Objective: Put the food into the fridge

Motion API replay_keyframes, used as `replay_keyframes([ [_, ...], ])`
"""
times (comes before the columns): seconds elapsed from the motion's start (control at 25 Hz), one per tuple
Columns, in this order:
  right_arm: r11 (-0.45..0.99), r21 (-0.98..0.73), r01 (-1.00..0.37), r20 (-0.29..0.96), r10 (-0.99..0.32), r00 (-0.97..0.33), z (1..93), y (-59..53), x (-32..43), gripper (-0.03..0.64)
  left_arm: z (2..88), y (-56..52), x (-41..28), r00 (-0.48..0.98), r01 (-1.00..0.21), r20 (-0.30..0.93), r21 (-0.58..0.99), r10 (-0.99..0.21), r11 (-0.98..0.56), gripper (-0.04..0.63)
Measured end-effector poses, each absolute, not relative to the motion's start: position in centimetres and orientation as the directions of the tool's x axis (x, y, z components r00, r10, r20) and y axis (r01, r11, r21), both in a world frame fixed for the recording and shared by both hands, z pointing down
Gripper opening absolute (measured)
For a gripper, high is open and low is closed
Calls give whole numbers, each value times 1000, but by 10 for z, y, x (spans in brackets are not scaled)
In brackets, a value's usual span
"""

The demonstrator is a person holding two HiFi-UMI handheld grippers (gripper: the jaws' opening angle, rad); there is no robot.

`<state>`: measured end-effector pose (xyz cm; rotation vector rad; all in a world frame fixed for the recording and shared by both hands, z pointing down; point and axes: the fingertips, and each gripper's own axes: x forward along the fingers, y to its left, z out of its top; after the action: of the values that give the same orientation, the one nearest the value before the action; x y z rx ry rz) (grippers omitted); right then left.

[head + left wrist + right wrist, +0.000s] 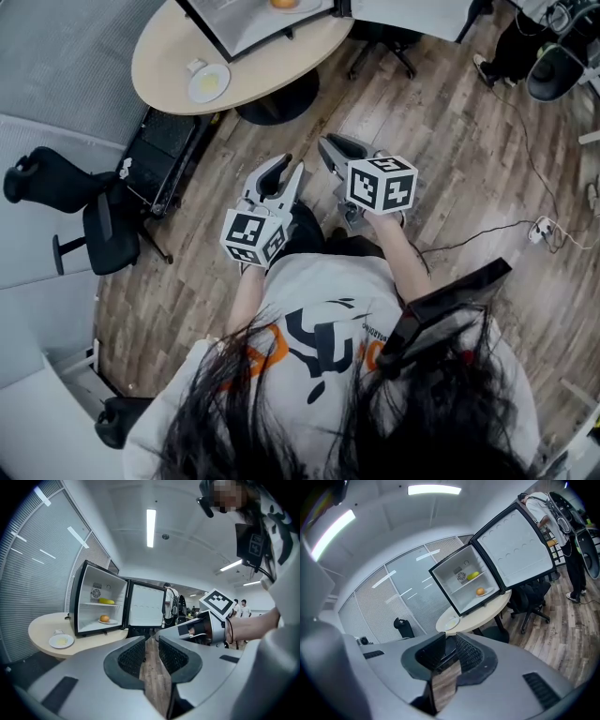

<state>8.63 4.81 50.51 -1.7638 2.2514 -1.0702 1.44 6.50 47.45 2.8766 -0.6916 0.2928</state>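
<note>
A small black fridge (101, 604) stands open on a round beige table (169, 47). A banana (106, 601) lies on its upper shelf and an orange (105, 618) sits on a plate on the lower one. On the table beside the fridge is a white plate (208, 82) with pale yellow food (61, 641). The right gripper view shows the same fridge (461, 590) and plate (452, 622) farther off. I hold both grippers close to my chest, away from the table. My left gripper (289, 167) and right gripper (328, 145) each show a narrow gap with nothing between the pads.
Black office chairs stand at the left (89, 211) and behind the table (534, 597). A black case (164, 159) leans under the table edge. A cable and power strip (541, 228) lie on the wood floor at right. A person (562, 536) stands by the fridge door.
</note>
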Motion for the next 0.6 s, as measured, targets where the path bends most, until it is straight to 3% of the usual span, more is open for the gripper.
replay_keyframes([
  [0.6,82,-561,-824,318,-897,-306,497,36,109,78,473,59,47,890,-406,264,83,-372,-910,98],
])
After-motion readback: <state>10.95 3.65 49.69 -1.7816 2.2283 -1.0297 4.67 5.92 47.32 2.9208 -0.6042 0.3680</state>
